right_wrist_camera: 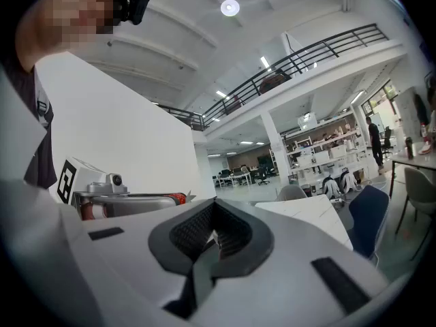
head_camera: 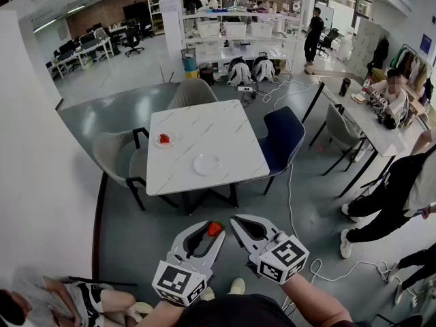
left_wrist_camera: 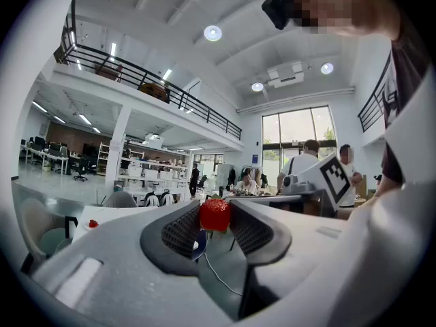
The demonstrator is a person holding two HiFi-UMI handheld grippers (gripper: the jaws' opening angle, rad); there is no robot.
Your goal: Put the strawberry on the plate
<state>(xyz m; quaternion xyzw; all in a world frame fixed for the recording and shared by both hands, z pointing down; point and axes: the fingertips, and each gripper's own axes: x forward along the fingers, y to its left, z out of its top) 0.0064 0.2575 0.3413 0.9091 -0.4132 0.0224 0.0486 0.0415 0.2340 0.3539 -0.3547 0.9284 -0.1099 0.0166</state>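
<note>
A red strawberry (head_camera: 214, 228) is pinched between the tips of my left gripper (head_camera: 214, 231), held low and near my body, well short of the table. The left gripper view shows the strawberry (left_wrist_camera: 214, 214) between the dark ribbed pads (left_wrist_camera: 182, 229). An empty white plate (head_camera: 206, 163) lies near the front edge of the white marble table (head_camera: 204, 125). A second strawberry (head_camera: 164, 139) rests on a small plate at the table's left edge. My right gripper (head_camera: 236, 219) hovers beside the left one, jaws together with nothing in them (right_wrist_camera: 214, 207).
Grey chairs (head_camera: 116, 157) and a dark blue chair (head_camera: 283, 138) ring the table. A white cable (head_camera: 294, 203) runs across the floor on the right. A person in black (head_camera: 392, 196) sits at the right, beside a long table (head_camera: 361, 118). A white wall (head_camera: 34, 182) stands at the left.
</note>
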